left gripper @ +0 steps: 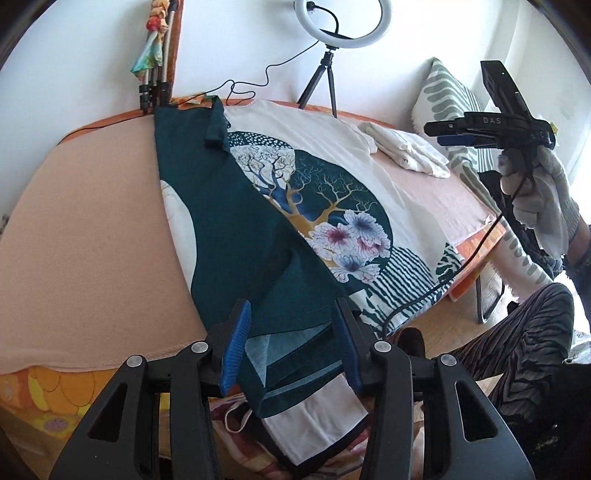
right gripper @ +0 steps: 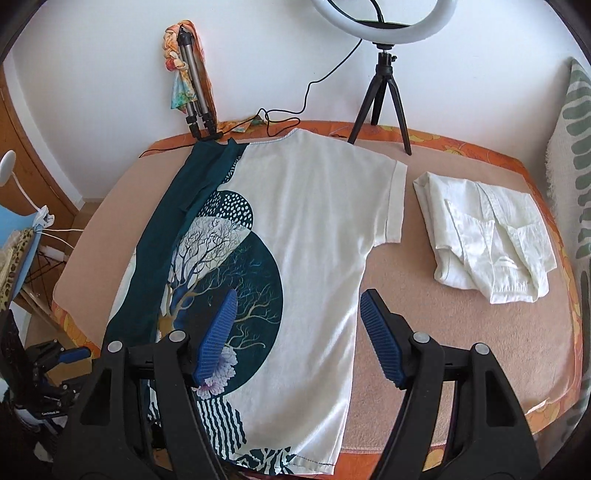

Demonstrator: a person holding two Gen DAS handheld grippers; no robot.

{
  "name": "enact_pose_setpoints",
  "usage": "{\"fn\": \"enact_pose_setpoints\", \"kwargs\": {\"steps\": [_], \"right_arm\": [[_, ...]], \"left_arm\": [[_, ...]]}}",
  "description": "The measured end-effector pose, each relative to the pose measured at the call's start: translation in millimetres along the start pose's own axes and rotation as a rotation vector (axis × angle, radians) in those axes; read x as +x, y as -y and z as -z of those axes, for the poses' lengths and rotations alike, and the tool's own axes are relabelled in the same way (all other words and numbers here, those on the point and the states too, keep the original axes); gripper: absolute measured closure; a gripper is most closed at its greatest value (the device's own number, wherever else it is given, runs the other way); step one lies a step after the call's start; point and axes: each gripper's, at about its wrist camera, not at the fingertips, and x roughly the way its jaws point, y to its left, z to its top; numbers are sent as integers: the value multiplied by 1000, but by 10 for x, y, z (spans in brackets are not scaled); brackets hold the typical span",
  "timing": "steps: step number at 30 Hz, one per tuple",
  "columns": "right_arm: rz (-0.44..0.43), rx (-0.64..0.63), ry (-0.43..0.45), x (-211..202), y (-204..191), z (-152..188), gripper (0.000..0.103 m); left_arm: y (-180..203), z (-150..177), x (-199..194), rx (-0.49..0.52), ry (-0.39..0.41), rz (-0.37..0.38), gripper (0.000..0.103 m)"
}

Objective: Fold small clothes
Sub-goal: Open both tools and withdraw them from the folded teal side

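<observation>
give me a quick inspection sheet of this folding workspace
surface: peach cover over orange floral bedding.
job's things: printed t-shirt spread flat, its left side folded in showing teal; folded white garment to its right.
clutter: scarf-wrapped tripod against the wall.
grippers: left tool open over the hem; right tool open above the shirt, holding nothing.
cables: black lead behind the collar.
surroundings: ring light, patterned pillow.
</observation>
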Motion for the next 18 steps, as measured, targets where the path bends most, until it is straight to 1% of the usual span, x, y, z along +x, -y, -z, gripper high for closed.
{"fn": "enact_pose_setpoints", "kwargs": {"steps": [2,4,7,10,12,14,16,17,18], "right_arm": [[-47,15,-31,20,-38,228,31],[-98,-7,-55,45,-175,441,32],[-173,-73,-108,154,-542,658,32],[-241,-141,-176,337,-948,833,32],[-277,-175,-206,458,-1177,907,34],[-307,-181,-230,567,-1342,954,35],[-335,-172,-254,654,-1456,992,37],[-338,-177,-266,696,-1508,1013,38],[-335,-179,-276,737,-1548,1028,39]], "left_arm": [[-86,76,3,-20,-23,-1,59],[-167,149,2,-29,-38,-34,59],[-276,245,15,-49,-53,-60,59],[-301,298,7,-72,-51,-18,59],[-223,318,-7,-32,-40,-30,59],[-146,347,-19,9,-30,-47,60],[-91,375,-12,42,-26,-60,76],[-68,392,-5,62,-28,-67,80],[-47,412,-1,82,-28,-73,87]]}}
